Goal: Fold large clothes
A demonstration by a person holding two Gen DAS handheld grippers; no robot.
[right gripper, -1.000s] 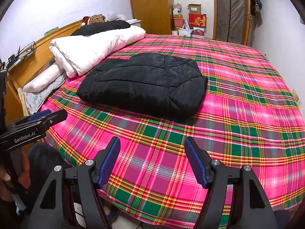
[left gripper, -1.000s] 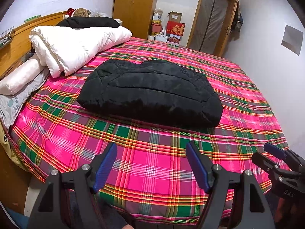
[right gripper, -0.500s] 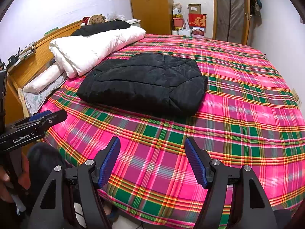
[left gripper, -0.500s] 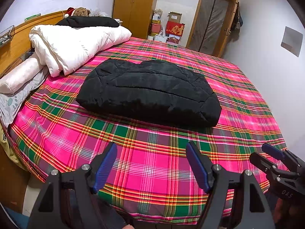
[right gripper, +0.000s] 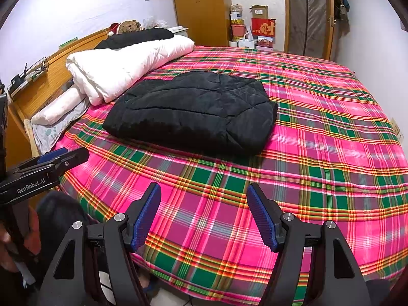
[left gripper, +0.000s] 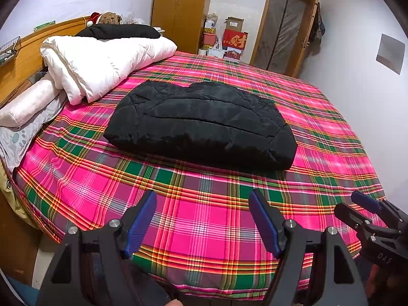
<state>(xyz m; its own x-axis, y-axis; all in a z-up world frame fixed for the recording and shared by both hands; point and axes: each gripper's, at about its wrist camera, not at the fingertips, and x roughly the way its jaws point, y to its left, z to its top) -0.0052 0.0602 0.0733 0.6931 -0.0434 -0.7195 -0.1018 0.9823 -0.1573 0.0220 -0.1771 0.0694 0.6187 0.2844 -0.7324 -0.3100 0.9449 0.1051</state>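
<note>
1. One black padded jacket folded flat mid-bed on plaid sheet, at 12 o'clock from both grippers.
2. Long axis lying 9-to-3 across left wrist view; rounded lumpy edge facing 12, straight folded edge facing 6.
3. Left gripper jaws apart, empty, above sheet's near edge.
4. Right gripper jaws apart, empty, clear of jacket.
5. White duvet at 10 o'clock, just beside jacket.
</note>
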